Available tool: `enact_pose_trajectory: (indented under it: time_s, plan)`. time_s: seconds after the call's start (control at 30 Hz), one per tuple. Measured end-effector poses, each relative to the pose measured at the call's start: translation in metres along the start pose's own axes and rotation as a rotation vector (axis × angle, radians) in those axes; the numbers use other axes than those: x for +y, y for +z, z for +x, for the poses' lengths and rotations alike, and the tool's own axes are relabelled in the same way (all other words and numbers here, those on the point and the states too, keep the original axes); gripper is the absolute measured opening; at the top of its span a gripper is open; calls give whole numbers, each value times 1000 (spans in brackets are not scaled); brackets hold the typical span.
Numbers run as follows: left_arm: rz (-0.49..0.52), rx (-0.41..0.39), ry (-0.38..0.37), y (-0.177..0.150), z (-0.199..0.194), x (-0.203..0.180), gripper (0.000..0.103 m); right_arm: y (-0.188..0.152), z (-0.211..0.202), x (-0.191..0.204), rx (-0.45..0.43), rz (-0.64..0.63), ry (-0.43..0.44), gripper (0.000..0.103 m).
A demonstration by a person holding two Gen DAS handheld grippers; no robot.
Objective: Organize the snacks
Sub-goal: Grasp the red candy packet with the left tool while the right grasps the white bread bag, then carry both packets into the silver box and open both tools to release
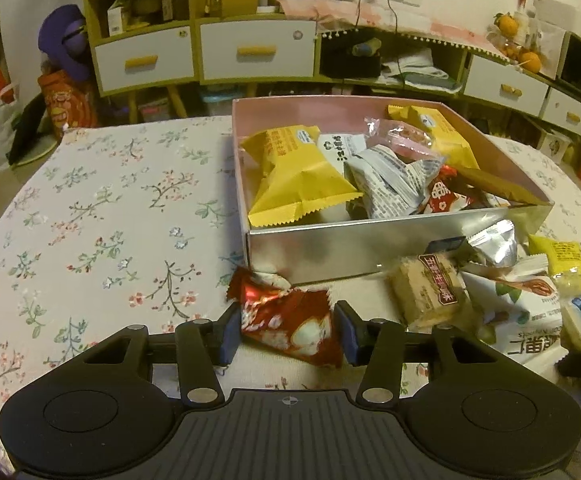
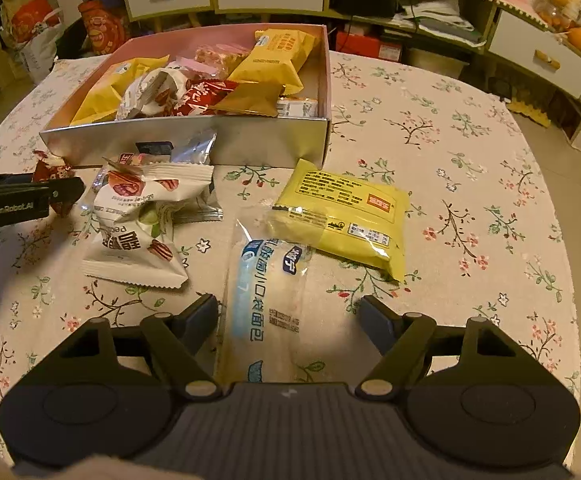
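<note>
The left gripper [image 1: 286, 330] is clamping a red snack packet [image 1: 290, 320] between its jaws, both pads pressing the wrapper's sides; the packet is sitting just in front of the silver box [image 1: 330, 248] on the floral surface [image 1: 102, 208], its long axis running diagonally from the box's near left corner toward the gripper. The right gripper [image 2: 288, 322] is hanging over a clear bread packet with blue print [image 2: 266, 300], jaws standing apart with the packet between them, the right pad clear of it. That packet is lying lengthwise along the gripper's pointing line, its far end tucked under a yellow packet [image 2: 346, 216]. White nut packets [image 2: 138, 232] are lying to its left, near the box filled with snacks.
</note>
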State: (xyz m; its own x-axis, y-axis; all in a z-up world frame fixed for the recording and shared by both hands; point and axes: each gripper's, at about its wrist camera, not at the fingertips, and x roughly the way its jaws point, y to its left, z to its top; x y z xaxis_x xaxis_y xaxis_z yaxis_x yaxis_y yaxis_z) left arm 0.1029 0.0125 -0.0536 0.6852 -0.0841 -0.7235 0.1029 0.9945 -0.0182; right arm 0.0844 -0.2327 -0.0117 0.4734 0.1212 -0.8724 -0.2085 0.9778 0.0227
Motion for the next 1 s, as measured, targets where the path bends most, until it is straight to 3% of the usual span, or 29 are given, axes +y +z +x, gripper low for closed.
enact_pose_trajectory:
  time_s: [0.1,0.27,0.37,1.0]
  plan:
    - [1,-7,1,0,0,1,43,1,-1,2,-2,-6,9,64]
    - [-6,-6,-8,1,-2,2,38,3,-4,4,-4,-17,22,34]
    - [-9,-8,-20,2,-5,4,35,4,-5,6,-5,-19,21,21]
    - [-12,-20,-108,8,-30,-2,34,13,-21,2,-47,45,69,16]
